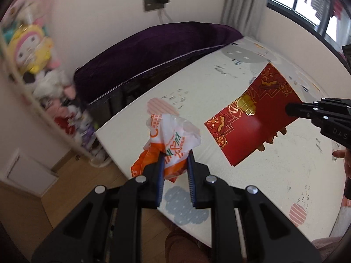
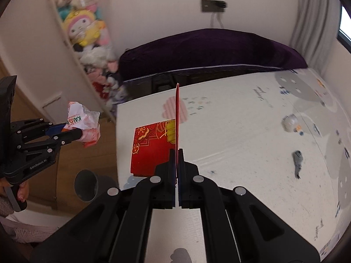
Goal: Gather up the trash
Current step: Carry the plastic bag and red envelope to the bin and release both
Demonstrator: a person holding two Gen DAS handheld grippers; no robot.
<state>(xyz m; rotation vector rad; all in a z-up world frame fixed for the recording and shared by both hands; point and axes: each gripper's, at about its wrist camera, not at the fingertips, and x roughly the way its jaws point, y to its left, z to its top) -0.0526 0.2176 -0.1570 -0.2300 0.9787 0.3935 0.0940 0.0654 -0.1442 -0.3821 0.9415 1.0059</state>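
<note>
My left gripper (image 1: pixel 175 153) is shut on a crumpled orange and white wrapper (image 1: pixel 173 138) and holds it above the mat's left edge; it also shows in the right wrist view (image 2: pixel 82 123). My right gripper (image 2: pixel 177 151) is shut on a red folded card with gold patterns (image 2: pixel 153 146), held up off the mat with one flap edge-on. The card shows in the left wrist view (image 1: pixel 252 118) with the right gripper (image 1: pixel 289 109) at its right edge. A crumpled white scrap (image 2: pixel 290 122) and a dark scrap (image 2: pixel 297 161) lie on the mat to the right.
A white patterned play mat (image 2: pixel 252 131) covers the floor. A dark round bin (image 2: pixel 85 185) stands on the wooden floor left of the mat. A purple cushion (image 2: pixel 208 50) lies along the back wall. A shelf of plush toys (image 2: pixel 87 32) stands at the left.
</note>
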